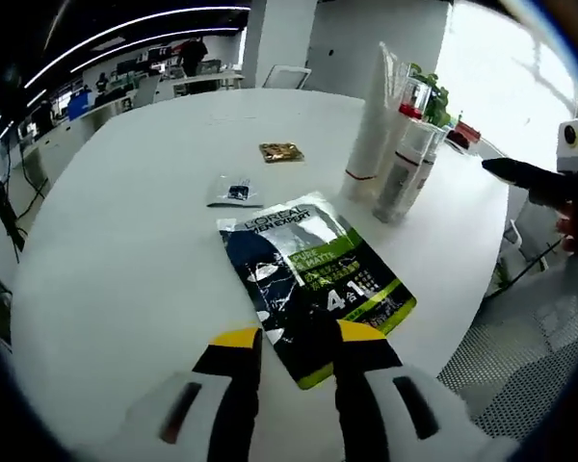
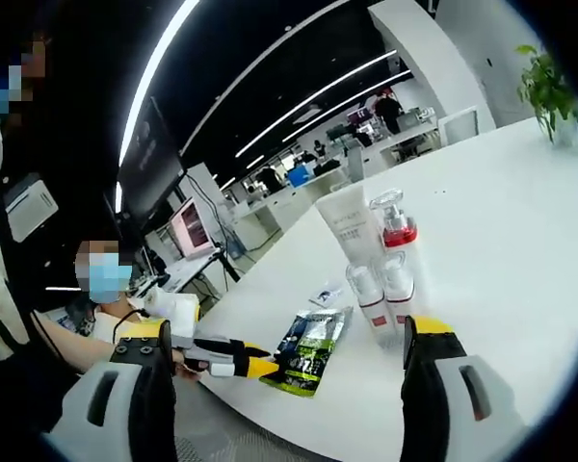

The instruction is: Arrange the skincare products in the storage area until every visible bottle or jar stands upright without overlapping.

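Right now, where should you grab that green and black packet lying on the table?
Probably by its near short edge. The packet lies flat, too thin to pinch from above, and that edge already sits between the left gripper's open jaws. Coming in low along the table, from the person's side, seems best, away from the bottles.

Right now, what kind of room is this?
Probably a big open office: a large white table, rows of desks with computer screens behind it, and long strip lights on a dark ceiling.
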Tool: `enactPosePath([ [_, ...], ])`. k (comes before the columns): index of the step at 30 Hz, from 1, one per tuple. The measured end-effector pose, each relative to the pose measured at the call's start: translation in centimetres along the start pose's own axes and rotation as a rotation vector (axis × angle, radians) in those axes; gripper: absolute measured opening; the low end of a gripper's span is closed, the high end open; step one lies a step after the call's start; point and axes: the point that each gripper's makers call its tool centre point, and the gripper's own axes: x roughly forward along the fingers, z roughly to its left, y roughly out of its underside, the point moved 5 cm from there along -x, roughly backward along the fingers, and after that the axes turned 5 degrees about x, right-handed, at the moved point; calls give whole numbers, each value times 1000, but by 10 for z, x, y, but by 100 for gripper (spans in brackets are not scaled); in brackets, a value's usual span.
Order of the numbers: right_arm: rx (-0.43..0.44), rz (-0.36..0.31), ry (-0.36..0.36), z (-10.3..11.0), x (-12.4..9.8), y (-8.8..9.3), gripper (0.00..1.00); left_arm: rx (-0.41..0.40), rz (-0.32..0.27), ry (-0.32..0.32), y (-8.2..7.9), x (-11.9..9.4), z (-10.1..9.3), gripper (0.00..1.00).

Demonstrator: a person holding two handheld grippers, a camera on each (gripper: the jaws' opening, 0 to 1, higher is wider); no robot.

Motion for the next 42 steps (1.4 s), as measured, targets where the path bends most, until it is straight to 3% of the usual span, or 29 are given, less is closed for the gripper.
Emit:
enactPosePath([
  [4,-12,5,5,2,1,1,100,132,-25,18,-11,0,-2,33],
  [8,-12,2,7,3,1,1,100,306,-68,91,-23,8,-10,47],
  [15,-11,0,8,5,1,1,100,326,-74,173,-27,24,-11,59],
  [18,-21,12,9,5,2,3,100,347,-34,177,-21,32,-9,59],
  [21,-24,15,10,5,2,3,100,327,-35,186,-17,37,-6,60],
  [28,-22,25,17,3,3,5,100,310,-69,198,-27,46,-7,61],
  [42,-36,48,23,4,5,8,100,322,-70,218,-42,61,-11,60],
])
